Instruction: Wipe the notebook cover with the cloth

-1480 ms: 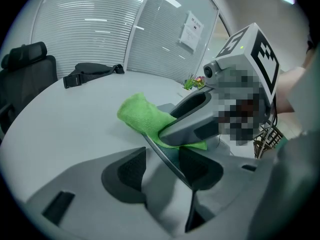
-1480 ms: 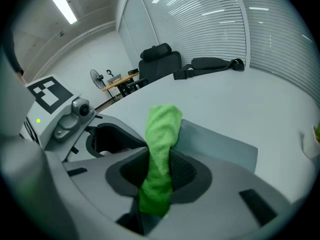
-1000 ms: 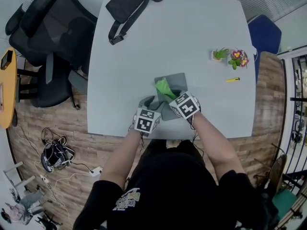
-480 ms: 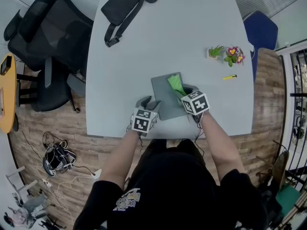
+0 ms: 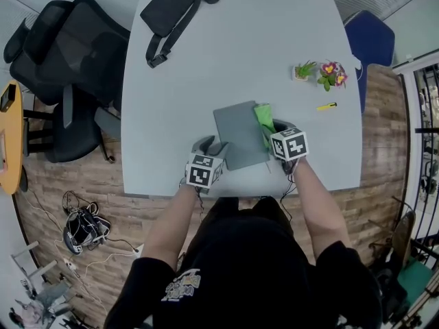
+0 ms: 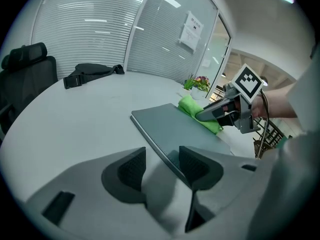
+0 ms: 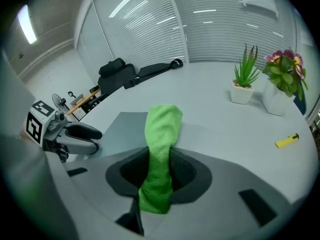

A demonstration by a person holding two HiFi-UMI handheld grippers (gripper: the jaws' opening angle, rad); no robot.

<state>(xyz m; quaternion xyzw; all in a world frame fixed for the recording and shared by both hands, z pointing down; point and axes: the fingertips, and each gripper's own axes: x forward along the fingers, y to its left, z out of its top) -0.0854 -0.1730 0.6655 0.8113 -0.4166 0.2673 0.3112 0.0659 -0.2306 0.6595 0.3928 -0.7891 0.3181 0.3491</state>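
Note:
A grey notebook (image 5: 236, 136) lies on the pale table (image 5: 206, 67) near its front edge. My right gripper (image 5: 273, 129) is shut on a green cloth (image 5: 263, 116), which rests at the notebook's right edge, partly off the cover. In the right gripper view the cloth (image 7: 162, 129) stands up between the jaws of the right gripper (image 7: 159, 166), with the notebook (image 7: 117, 126) to its left. My left gripper (image 5: 211, 146) sits at the notebook's near left corner. Its jaws are open in the left gripper view, where the left gripper (image 6: 160, 156) has the notebook (image 6: 175, 126) edge running by its right jaw.
A black sling bag (image 5: 175, 9) lies at the table's far left. Two small potted plants (image 5: 305, 70) (image 5: 331, 74) and a yellow marker (image 5: 326, 106) sit to the right. A black office chair (image 5: 68, 60) stands left of the table, a blue chair (image 5: 370, 43) at the right.
My right gripper has dragged the green cloth rightward across the cover, from the notebook's middle to its right edge. The left gripper has stayed at the near left corner.

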